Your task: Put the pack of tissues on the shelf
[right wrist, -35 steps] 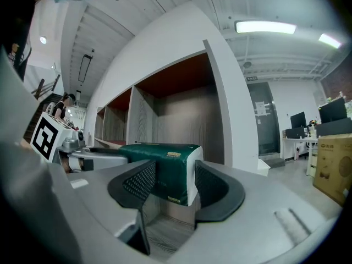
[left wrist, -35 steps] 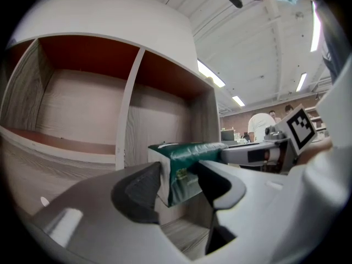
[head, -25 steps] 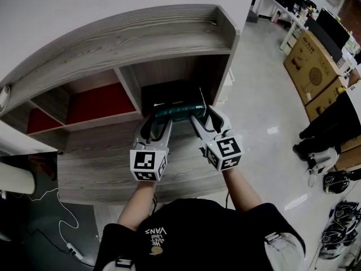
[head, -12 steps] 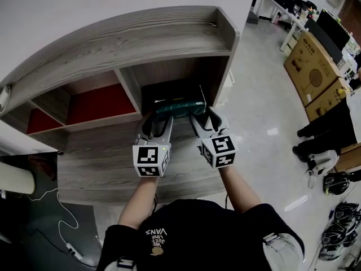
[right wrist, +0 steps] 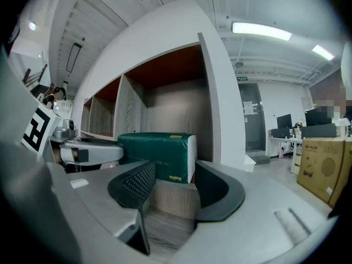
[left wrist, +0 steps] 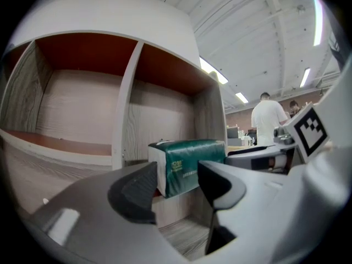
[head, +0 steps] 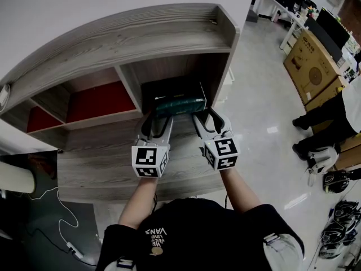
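The placing step is judged to be all but done. The pack of tissues is seen lying in the right-hand compartment of the shelf, close to the front lip, with its long side turned outward. It is held by neither tool. The left tongs are shown spread wide with nothing between the jaws, the green pack being seen just beyond the tips. The right tongs are likewise wide open and empty, with the white end of the pack visible past their tips.

A straight pull-back of both tongs, away from the shelf, is judged to be what is called for next. If the pack is wanted deeper in, a light, even push on its front would be needed first. Care would be required that the open jaws are not hooked on the ends of the pack, lest it be dragged off the lip.

The upright divider stands just left of the pack, with a red-backed compartment beyond it. The side wall lies close by the right tongs, so little room is left there. Cardboard boxes, a standing person and a floor cable are well apart, and none is judged to be in the way
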Available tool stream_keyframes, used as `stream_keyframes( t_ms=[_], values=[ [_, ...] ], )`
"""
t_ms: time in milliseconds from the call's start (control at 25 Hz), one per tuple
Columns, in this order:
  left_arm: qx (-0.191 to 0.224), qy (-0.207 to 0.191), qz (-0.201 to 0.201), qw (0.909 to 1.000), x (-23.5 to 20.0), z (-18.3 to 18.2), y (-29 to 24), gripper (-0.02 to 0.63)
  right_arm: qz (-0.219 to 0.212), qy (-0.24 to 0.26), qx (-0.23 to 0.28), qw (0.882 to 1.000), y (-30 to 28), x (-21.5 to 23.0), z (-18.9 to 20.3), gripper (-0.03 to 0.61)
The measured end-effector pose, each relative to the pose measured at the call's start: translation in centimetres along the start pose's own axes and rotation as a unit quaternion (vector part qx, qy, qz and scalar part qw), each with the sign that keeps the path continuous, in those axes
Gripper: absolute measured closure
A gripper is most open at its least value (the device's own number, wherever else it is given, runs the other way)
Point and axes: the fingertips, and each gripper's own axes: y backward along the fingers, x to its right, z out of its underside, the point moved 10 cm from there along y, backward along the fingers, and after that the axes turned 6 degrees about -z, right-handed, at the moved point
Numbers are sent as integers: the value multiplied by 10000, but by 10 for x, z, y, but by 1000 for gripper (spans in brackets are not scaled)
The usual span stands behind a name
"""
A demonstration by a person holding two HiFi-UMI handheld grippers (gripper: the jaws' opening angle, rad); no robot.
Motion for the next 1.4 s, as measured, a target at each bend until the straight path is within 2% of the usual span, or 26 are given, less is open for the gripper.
stream_keyframes(
  t_ms=[320,400,480,560,680,760,1400],
  values=[
    [12,45,-83,10000,1,4,22,357,-18,6,176,9998,12,-7,-3,362],
    [20,34,-46,10000,3,4,24,397,-20,21,212,9998,13,-8,-4,438],
    [39,28,18,10000,5,4,24,441,-46,41,216,9997,12,-9,-5,449],
    [70,28,92,9999,8,2,24,502,-83,75,210,9997,11,-11,-6,506],
    [74,-13,181,9998,12,0,21,559,-132,128,205,9996,9,-12,-8,553],
    [57,-27,207,9998,14,-1,18,561,-162,159,200,9995,8,-12,-9,572],
    [-164,-109,120,9997,12,-3,-5,561,-266,168,67,9995,-13,-3,-10,573]
  ],
)
